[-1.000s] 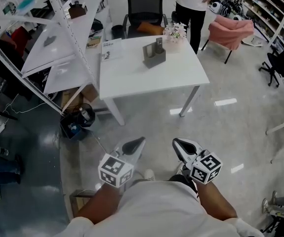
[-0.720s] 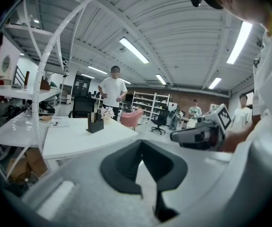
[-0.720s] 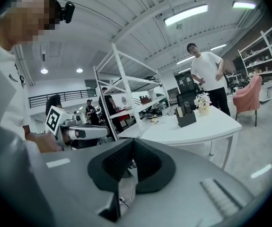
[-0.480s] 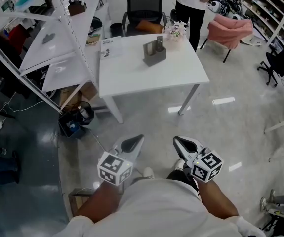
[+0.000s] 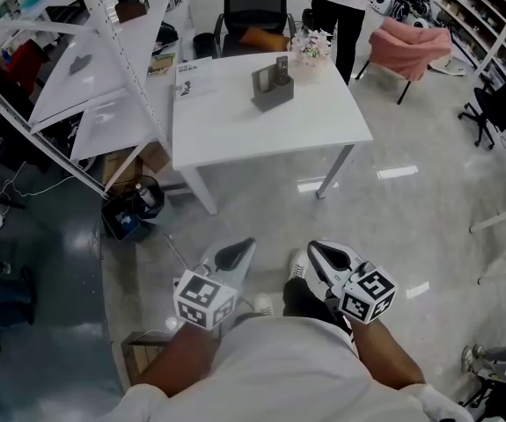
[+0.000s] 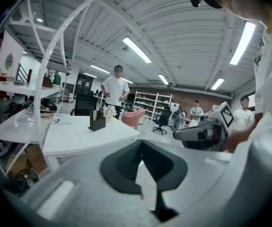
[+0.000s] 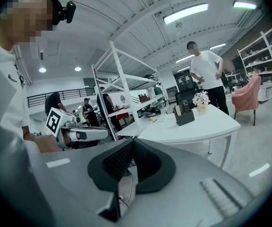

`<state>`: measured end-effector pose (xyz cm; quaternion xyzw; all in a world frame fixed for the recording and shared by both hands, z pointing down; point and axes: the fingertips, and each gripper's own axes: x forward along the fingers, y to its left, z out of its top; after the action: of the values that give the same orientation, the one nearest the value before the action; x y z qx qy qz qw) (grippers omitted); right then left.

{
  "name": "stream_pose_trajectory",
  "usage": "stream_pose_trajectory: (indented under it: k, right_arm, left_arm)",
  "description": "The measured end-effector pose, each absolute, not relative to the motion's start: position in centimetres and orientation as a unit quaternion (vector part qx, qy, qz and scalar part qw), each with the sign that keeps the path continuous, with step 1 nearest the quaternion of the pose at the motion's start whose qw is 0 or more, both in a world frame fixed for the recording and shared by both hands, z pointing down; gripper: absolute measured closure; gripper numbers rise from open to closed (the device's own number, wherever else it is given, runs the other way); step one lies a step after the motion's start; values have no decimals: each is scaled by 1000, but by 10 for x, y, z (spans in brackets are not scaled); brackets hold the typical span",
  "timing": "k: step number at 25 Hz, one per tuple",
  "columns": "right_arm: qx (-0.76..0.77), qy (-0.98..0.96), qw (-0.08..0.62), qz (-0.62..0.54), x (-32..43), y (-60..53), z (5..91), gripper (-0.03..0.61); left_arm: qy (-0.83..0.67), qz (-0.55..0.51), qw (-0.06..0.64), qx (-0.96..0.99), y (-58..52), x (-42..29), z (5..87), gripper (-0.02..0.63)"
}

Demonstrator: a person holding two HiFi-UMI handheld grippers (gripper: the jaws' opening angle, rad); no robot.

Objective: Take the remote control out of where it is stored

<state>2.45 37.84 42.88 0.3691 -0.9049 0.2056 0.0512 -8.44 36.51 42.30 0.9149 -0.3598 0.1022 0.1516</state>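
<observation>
The remote control point(image 5: 282, 66) stands upright in a grey holder point(image 5: 272, 86) at the far side of a white table point(image 5: 261, 130), next to a small pot of flowers point(image 5: 312, 47). Both grippers hang low near my body, well short of the table and above the floor. My left gripper point(image 5: 238, 255) is shut and empty. My right gripper point(image 5: 322, 257) is shut and empty too. The left gripper view shows the left gripper point(image 6: 143, 148) with the holder point(image 6: 97, 124) far ahead. In the right gripper view the right gripper point(image 7: 132, 148) is in front and the holder point(image 7: 185, 117) stands on the table.
White metal shelving point(image 5: 103, 69) runs along the left, close to the table's left edge. A black office chair point(image 5: 254, 3) and a standing person point(image 5: 341, 7) are behind the table, a pink chair point(image 5: 409, 47) at its right. A dark bin point(image 5: 134, 214) sits on the floor.
The view has shifted slightly and the table sits a little higher in the picture. A foot has stepped forward between the grippers. Both grippers stay shut in the same place.
</observation>
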Motion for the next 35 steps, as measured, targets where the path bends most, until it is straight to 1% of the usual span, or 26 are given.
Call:
stream_pose_trajectory:
  k: [6, 14, 20, 28, 35]
  right_arm:
    - [370, -904, 42, 211, 34, 362, 430, 572]
    - [366, -906, 39, 207, 45, 314, 431, 572]
    - [360, -912, 38, 194, 59, 266, 424, 572]
    - [349, -918, 28, 185, 84, 199, 413, 572]
    - [329, -927, 39, 176, 107, 160, 407, 572]
  left_arm:
    - [-372, 107, 157, 909, 354, -81, 427, 612]
    - [-382, 111, 154, 905, 310, -68, 426, 612]
    - [-351, 149, 177, 907, 273, -41, 439, 612]
    - [-376, 135, 147, 905, 207, -20, 416, 612]
    - [-398, 121, 132, 900, 165, 4, 407, 612]
